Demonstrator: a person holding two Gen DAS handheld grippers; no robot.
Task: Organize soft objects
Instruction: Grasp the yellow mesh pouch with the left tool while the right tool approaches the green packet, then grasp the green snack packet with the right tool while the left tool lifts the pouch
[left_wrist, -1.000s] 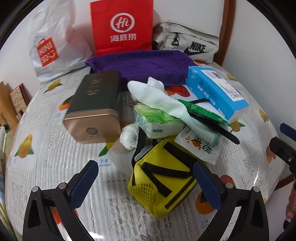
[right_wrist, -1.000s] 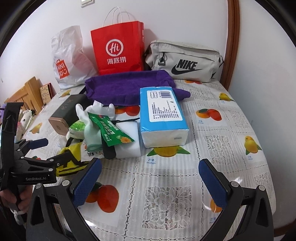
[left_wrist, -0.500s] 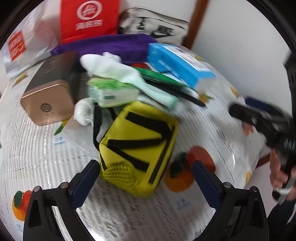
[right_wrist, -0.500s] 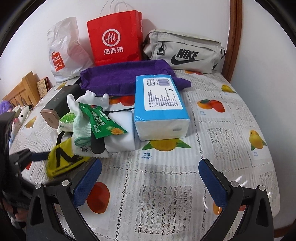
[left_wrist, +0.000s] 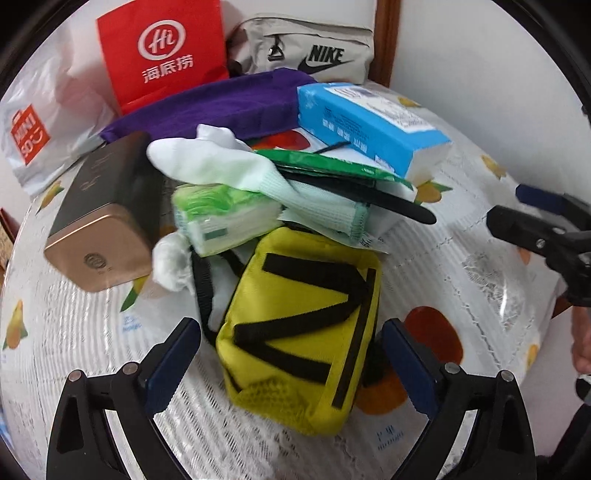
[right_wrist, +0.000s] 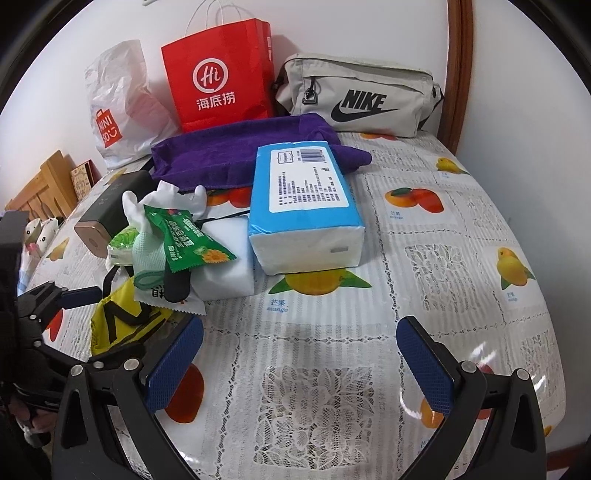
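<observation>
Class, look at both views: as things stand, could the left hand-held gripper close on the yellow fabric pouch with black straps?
Probably yes. The left hand-held gripper is open, with the yellow fabric pouch with black straps between its blue pads. Only the pouch's far end sits under the white sock and the pile.

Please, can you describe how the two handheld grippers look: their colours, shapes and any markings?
Both look alike. The left gripper and the right gripper each have a black, angular frame with triangular cut-outs and round silver bolts. Each finger carries a flat, dark blue pad with a fine diamond-grid texture. No cables show, and I can read no markings on them at this moment. No sleeve can be told.
</observation>
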